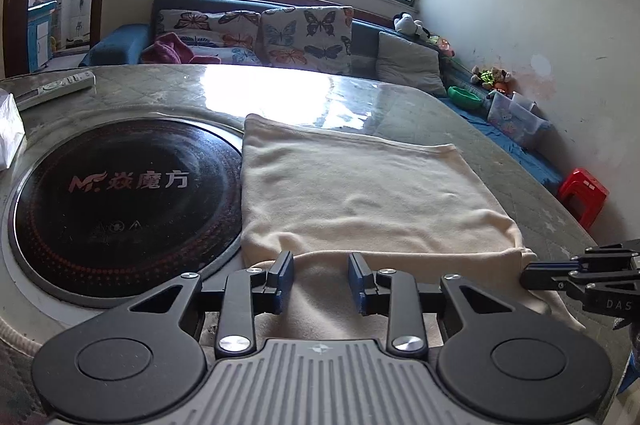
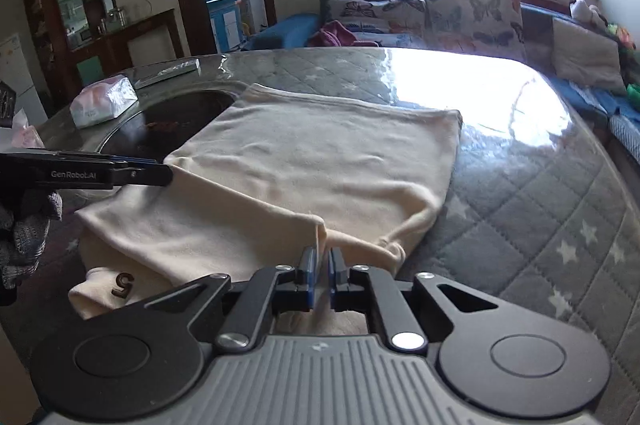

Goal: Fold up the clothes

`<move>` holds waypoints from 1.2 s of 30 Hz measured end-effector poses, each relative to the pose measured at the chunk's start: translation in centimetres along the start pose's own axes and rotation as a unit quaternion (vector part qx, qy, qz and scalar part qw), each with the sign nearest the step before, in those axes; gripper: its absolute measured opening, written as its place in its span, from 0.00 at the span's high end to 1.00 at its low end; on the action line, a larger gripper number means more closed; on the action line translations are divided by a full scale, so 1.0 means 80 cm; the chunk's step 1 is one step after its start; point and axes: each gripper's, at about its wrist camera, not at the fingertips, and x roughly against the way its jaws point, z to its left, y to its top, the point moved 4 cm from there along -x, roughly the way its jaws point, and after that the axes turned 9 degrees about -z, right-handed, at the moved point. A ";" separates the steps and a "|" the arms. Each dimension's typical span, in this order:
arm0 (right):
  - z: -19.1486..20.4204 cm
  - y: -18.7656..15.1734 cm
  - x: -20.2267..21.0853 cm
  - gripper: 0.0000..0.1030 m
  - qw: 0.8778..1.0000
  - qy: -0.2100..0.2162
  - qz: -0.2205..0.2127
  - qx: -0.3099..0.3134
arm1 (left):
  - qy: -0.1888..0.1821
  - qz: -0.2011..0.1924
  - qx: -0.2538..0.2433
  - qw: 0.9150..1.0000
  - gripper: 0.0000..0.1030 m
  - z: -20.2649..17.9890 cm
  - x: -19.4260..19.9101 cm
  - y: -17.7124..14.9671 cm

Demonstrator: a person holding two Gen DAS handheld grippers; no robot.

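The cream garment (image 2: 304, 161) lies partly folded on the tabletop (image 2: 540, 193). The right tool (image 2: 320, 265) pinches its near fold; the left tool (image 1: 320, 271) stands narrowly open, empty. Judging by this, more folds remain.

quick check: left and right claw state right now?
Left claw: open, fingers apart above the folded edge of the cream garment, not pinching it.
Right claw: shut on the cream garment's folded corner.

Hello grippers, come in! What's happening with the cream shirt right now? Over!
Right gripper shut on the cream shirt fold. Left gripper fingers apart over its near edge. Shirt half folded on the table, partly over the round cooktop.
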 end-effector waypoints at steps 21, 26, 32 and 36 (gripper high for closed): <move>0.040 -0.004 0.002 0.85 0.996 0.068 0.001 0.063 | -0.066 0.020 -0.086 0.994 0.67 -0.051 0.036 -0.028; 0.050 -0.018 0.010 0.84 0.993 0.075 0.013 0.086 | -0.075 0.031 -0.128 0.988 0.66 -0.067 0.043 -0.048; 0.052 -0.019 0.023 0.82 0.991 0.078 0.018 0.107 | -0.070 0.032 -0.148 0.986 0.66 -0.059 0.071 -0.050; 0.050 -0.018 0.033 0.78 0.990 0.081 0.022 0.115 | -0.076 0.034 -0.199 0.976 0.63 -0.059 0.098 -0.057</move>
